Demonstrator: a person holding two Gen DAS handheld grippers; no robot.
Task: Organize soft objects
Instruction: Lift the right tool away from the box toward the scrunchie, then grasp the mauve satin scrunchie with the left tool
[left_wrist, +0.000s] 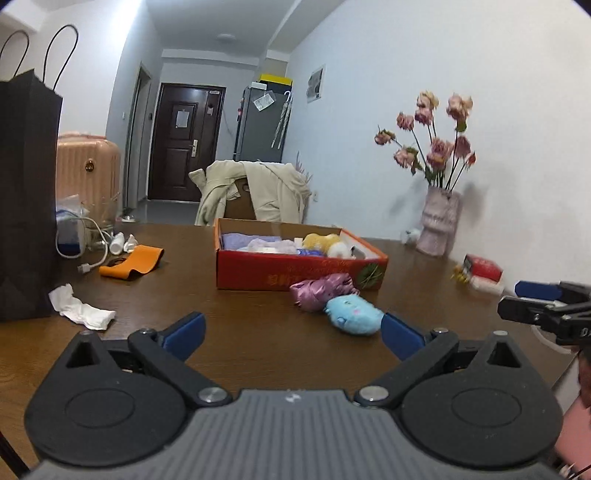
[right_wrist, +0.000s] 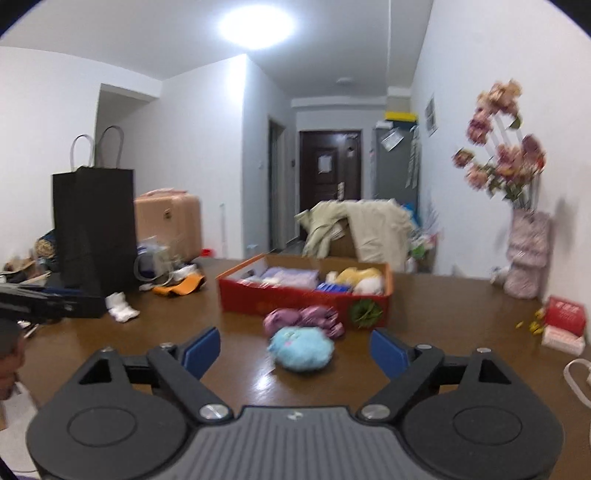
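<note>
A light blue plush toy lies on the brown table, touching a pink-purple bundle of cloth behind it. Behind both stands an open red cardboard box holding folded lilac cloth, a yellow plush and a white plush. My left gripper is open and empty, short of the toy, which sits just ahead of its right finger. My right gripper is open and empty too, with the blue plush ahead between its fingertips, untouched. The right gripper also shows at the right edge of the left wrist view.
A black paper bag stands at the left, with crumpled white tissue, an orange strap and cables near it. A vase of pink flowers and a red packet sit at the right.
</note>
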